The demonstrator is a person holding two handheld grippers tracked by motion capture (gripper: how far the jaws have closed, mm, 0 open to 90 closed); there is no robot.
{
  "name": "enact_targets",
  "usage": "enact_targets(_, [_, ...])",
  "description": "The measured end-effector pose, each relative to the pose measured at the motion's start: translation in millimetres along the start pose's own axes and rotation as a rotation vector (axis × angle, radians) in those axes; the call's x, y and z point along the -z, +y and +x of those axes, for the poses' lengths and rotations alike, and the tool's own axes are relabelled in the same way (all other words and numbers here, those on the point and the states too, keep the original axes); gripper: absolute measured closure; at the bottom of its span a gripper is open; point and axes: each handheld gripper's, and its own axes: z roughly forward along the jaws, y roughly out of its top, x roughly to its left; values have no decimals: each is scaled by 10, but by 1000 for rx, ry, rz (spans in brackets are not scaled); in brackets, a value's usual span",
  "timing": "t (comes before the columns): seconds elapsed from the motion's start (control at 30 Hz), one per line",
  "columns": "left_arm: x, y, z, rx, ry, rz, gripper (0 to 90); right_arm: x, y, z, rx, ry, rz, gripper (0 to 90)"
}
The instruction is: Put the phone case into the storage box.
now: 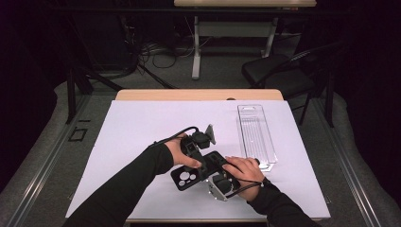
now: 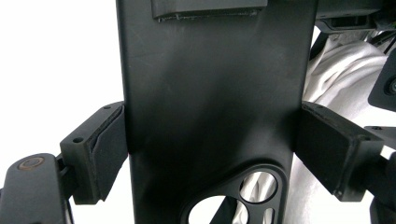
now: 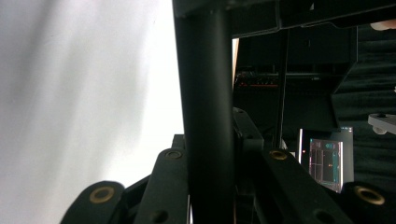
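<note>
A black phone case [image 1: 188,178] with camera cut-outs hangs just above the white sheet, near the table's front edge. My left gripper [image 1: 204,158] is shut on it across its width. In the left gripper view both pads [image 2: 109,149] press the case's [image 2: 210,93] long sides, and the cut-outs sit low between them. My right gripper [image 1: 218,176] comes in from the right at the case's other end. In the right gripper view the case [image 3: 205,93] stands edge-on as a dark bar between the jaws of my right gripper [image 3: 210,163], which close tightly on it.
A clear plastic tray [image 1: 255,135] lies on the right side of the white sheet [image 1: 142,127]. The wooden table edge [image 1: 198,94] runs along the back. Beyond it stand a black chair [image 1: 274,71] and another table's legs, with cables on the floor.
</note>
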Motion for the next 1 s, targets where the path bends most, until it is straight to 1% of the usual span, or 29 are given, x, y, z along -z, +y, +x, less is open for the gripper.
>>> enact_targets(0.37, [3,-2,7,9,-15,-7,143,5,-2,-4,7,-9,2,831])
enact_targets(1.0, [14,-9,6,17,-20,-15,141,10,0,-2,19,-21,4,853])
